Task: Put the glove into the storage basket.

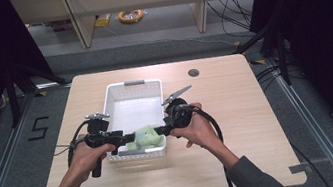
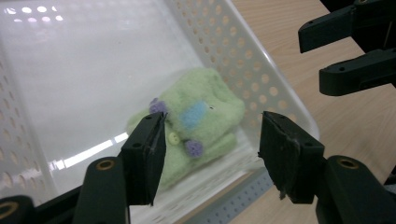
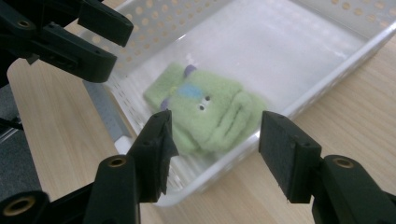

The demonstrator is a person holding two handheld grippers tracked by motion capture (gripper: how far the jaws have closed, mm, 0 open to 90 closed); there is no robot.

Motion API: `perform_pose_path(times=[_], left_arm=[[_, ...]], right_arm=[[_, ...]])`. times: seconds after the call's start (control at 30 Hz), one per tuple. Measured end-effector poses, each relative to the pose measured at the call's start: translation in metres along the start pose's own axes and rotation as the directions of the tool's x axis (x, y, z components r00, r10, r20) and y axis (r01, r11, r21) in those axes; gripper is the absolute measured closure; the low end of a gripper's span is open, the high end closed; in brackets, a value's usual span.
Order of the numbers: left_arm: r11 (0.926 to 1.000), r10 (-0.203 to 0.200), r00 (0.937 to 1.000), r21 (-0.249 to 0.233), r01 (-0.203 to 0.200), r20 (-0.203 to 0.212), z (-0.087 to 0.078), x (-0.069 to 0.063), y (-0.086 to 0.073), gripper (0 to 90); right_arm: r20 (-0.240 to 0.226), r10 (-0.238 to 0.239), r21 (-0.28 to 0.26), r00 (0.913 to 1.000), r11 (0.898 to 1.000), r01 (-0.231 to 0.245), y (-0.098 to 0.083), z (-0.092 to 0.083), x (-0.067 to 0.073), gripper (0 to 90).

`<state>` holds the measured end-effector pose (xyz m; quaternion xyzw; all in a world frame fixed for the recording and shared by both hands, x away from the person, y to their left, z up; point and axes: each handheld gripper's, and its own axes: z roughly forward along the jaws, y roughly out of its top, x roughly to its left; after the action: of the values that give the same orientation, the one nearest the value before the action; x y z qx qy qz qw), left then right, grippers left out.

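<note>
Folded pale-green fleece garment point(image 2: 201, 116), small and soft, lying flat on the floor of a white perforated plastic basket point(image 2: 261, 70), tucked into the corner at the basket's near end and close against its near wall. Decorated on top with a light-blue patch, small purple knobs, a pale button and two dark dots like eyes, with the folded layers stacked at one edge. Seen from above as a green bundle point(image 1: 145, 136) at the basket's near rim point(image 1: 138, 152), untouched and free of any grip.

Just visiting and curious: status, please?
Left tool and right tool open, holding nothing. Green knit piece lying in white basket. Nothing in the way.
</note>
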<state>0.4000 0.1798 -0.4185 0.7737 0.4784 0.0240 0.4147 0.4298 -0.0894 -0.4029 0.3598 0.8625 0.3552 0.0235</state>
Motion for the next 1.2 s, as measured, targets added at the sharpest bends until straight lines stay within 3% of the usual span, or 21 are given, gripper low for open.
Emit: perform_pose_path(times=[0.03, 0.1, 0.17, 0.2, 0.27, 0.3, 0.33, 0.53, 0.57, 0.63, 0.67, 0.8, 0.83, 0.93, 0.97, 1.03, 1.07, 1.2], left_arm=[[0.9995, -0.023, 0.9997, -0.022, 0.023, 0.004, 0.0, -0.004, -0.001, 40.1], [0.9996, -0.015, 0.9996, -0.024, 0.015, 0.026, -0.002, -0.009, -0.003, 38.8], [0.9992, -0.01, 0.9989, -0.037, 0.012, 0.046, -0.005, -0.012, -0.005, 38.6], [0.9989, -0.006, 0.9983, -0.046, 0.009, 0.058, -0.007, -0.015, -0.006, 38.6], [0.9985, 0.0, 0.9977, -0.054, 0.004, 0.067, -0.009, -0.018, -0.007, 38.4], [0.9984, 0.001, 0.9973, -0.057, 0.003, 0.074, -0.01, -0.02, -0.008, 38.3], [0.9985, 0.01, 0.9971, -0.055, -0.006, 0.076, -0.012, -0.022, -0.011, 37.9], [0.9988, 0.03, 0.9947, -0.041, -0.026, 0.098, -0.013, -0.031, -0.02, 34.7], [0.9985, 0.038, 0.9935, -0.044, -0.033, 0.107, -0.013, -0.034, -0.022, 34.4], [0.9968, 0.07, 0.9916, -0.045, -0.066, 0.108, -0.012, -0.042, -0.029, 32.8], [0.9964, 0.077, 0.991, -0.043, -0.073, 0.109, -0.012, -0.046, -0.031, 32.1], [0.9952, 0.092, 0.9879, -0.043, -0.087, 0.124, -0.01, -0.056, -0.037, 29.9], [0.9949, 0.097, 0.9865, -0.04, -0.093, 0.132, -0.01, -0.057, -0.039, 29.0], [0.9929, 0.115, 0.9834, -0.047, -0.109, 0.141, -0.007, -0.066, -0.044, 23.4], [0.9915, 0.127, 0.9818, -0.048, -0.121, 0.142, -0.007, -0.068, -0.045, 23.4], [0.9899, 0.137, 0.9804, -0.055, -0.131, 0.141, -0.005, -0.073, -0.048, 16.9], [0.9884, 0.147, 0.9795, -0.057, -0.14, 0.138, -0.005, -0.075, -0.049, 16.5], [0.9818, 0.181, 0.9723, -0.084, -0.17, 0.147, -0.002, -0.083, -0.056, 15.0]], right_arm=[[0.003, 0.002, -0.013, 1.0, 1.0, -0.002, -0.003, -0.001, 0.0, 45.3], [-0.007, -0.004, -0.024, 1.0, 1.0, 0.004, -0.007, -0.004, -0.002, 44.1], [0.006, 0.021, -0.017, 0.9998, 1.0, -0.021, -0.012, -0.008, -0.002, 43.8], [-0.003, -0.003, -0.032, 1.0, 0.999, 0.003, -0.014, -0.009, -0.005, 43.8], [-0.029, 0.001, -0.044, 0.9996, 0.999, -0.003, -0.02, -0.013, -0.007, 43.1], [-0.028, 0.029, -0.031, 0.9992, 0.999, -0.03, -0.021, -0.016, -0.005, 42.4], [-0.021, 0.011, -0.058, 0.9997, 0.998, -0.012, -0.026, -0.019, -0.009, 41.5], [-0.045, 0.01, -0.08, 0.9989, 0.997, -0.014, -0.037, -0.029, -0.014, 38.9], [-0.044, 0.026, -0.076, 0.9987, 0.997, -0.029, -0.04, -0.032, -0.014, 38.3], [-0.042, 0.015, -0.093, 0.999, 0.996, -0.018, -0.047, -0.038, -0.016, 36.4], [-0.039, 0.036, -0.091, 0.9986, 0.995, -0.039, -0.05, -0.04, -0.014, 35.7], [-0.054, 0.038, -0.111, 0.9978, 0.993, -0.044, -0.057, -0.045, -0.014, 34.3], [-0.047, 0.019, -0.127, 0.9987, 0.992, -0.024, -0.06, -0.047, -0.016, 33.8], [-0.036, 0.029, -0.13, 0.9989, 0.991, -0.034, -0.067, -0.051, -0.016, 32.9], [-0.044, 0.014, -0.14, 0.9989, 0.99, -0.02, -0.069, -0.05, -0.017, 32.7], [-0.038, 0.033, -0.144, 0.9987, 0.989, -0.038, -0.075, -0.052, -0.015, 31.2], [-0.038, 0.018, -0.146, 0.9991, 0.989, -0.023, -0.077, -0.053, -0.017, 30.9], [-0.047, 0.034, -0.148, 0.9983, 0.988, -0.041, -0.085, -0.057, -0.015, 29.4]])
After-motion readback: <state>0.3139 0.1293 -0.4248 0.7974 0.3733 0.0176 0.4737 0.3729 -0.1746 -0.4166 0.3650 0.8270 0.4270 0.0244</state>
